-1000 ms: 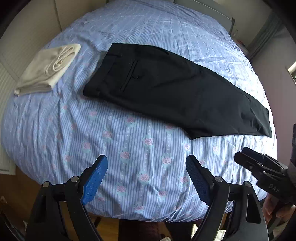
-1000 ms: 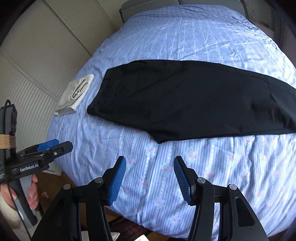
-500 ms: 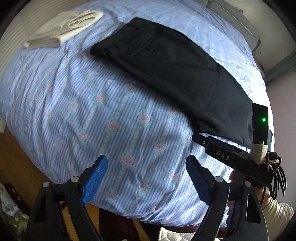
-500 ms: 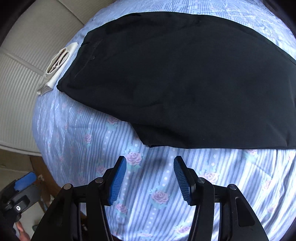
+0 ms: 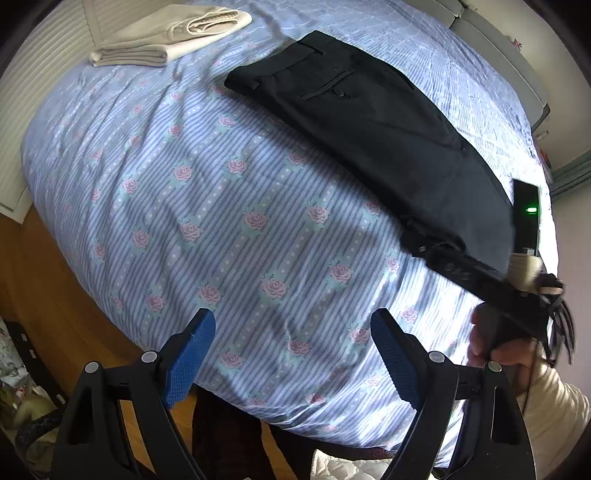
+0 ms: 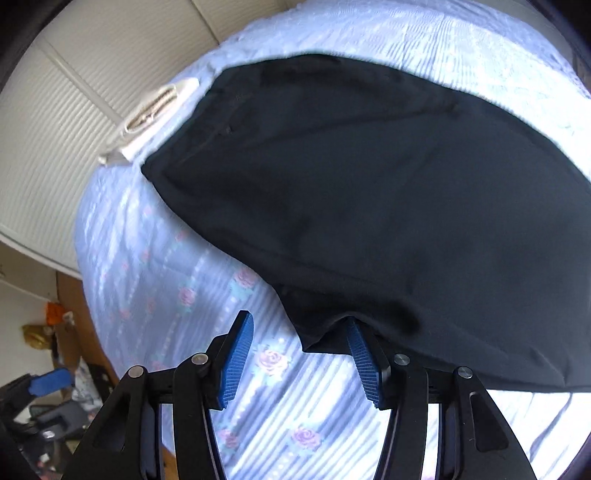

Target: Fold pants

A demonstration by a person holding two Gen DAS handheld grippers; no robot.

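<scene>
Reaching for the hem: right gripper half-open at the pants corner (nothing pinched); left gripper wide, empty. Next: close on fabric.

Black pants, blue rose-striped bedspread

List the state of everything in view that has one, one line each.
Black pants: laid flat on the bed, folded lengthwise, hem corner lifted over one right pad.
Beige folded garment: folded, lying beside the waistband.
Floral striped bedsheet: spread, lightly wrinkled.
Left gripper: open, empty.
Right gripper: open, not clamped.
</scene>
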